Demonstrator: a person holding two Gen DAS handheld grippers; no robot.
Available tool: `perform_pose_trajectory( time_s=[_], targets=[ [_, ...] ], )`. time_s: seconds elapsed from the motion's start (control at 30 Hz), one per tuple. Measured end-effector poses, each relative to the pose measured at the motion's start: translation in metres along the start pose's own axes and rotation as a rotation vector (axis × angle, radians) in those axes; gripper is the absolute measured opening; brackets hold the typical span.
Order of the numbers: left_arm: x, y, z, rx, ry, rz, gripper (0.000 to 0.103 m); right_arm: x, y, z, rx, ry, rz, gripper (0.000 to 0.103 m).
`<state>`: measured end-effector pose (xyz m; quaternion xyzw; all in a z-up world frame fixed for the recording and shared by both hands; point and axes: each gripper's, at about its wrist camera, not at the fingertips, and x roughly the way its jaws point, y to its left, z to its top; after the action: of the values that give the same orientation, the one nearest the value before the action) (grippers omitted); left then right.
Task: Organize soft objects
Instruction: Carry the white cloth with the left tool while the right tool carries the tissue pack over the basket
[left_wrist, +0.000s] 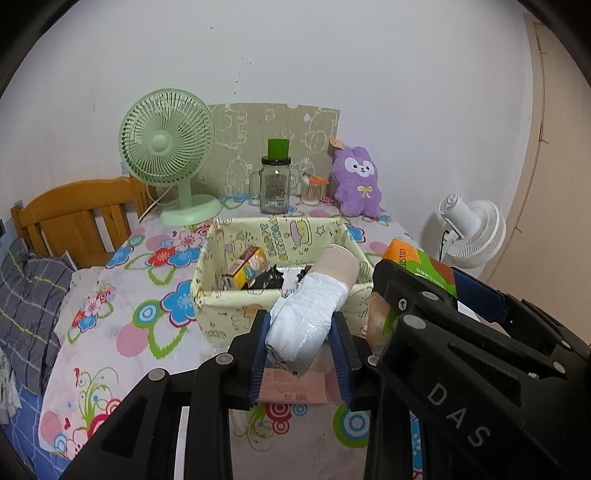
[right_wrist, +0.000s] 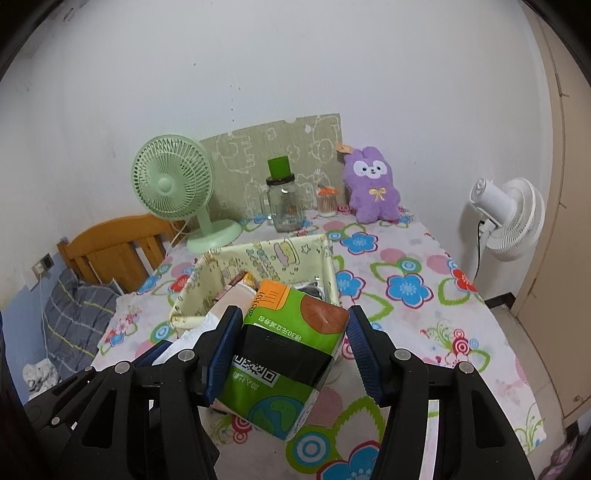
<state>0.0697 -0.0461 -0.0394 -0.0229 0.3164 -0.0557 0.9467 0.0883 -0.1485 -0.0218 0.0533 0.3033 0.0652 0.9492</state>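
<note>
My left gripper (left_wrist: 301, 350) is shut on a white plastic-wrapped roll (left_wrist: 306, 317) with a beige end, held above the table just in front of the pale yellow fabric basket (left_wrist: 236, 302). In the right wrist view my right gripper (right_wrist: 293, 354) is shut on a green tissue pack (right_wrist: 284, 350) with an orange corner and a QR code, tilted, in front of the same basket (right_wrist: 328, 266). The tissue pack (left_wrist: 417, 266) and the right gripper's black frame also show at the right of the left wrist view. Small boxes (left_wrist: 247, 267) and dark items lie inside the basket.
On the flowered tablecloth (right_wrist: 406, 288) at the back stand a green fan (left_wrist: 166, 155), a glass jar with a green lid (left_wrist: 276, 184), a cotton swab pot (left_wrist: 313, 190) and a purple plush rabbit (left_wrist: 356, 181). A white fan (right_wrist: 513, 218) stands right, a wooden bedhead (left_wrist: 77, 218) left.
</note>
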Motion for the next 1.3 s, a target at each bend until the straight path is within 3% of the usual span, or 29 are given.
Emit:
perform_pose_trajectory(
  time_s=[0.47, 1.3],
  targets=[
    [0.0, 0.002, 0.021, 0.007, -0.031, -0.009, 0.032, 0.0, 0.005, 0.021, -0.003, -0.031, -0.006, 0.061],
    [0.05, 0.022, 0.056, -0.017, -0.036, 0.033, 0.032, 0.057, 0.018, 0.055, -0.037, -0.024, 0.019, 0.061]
  ],
)
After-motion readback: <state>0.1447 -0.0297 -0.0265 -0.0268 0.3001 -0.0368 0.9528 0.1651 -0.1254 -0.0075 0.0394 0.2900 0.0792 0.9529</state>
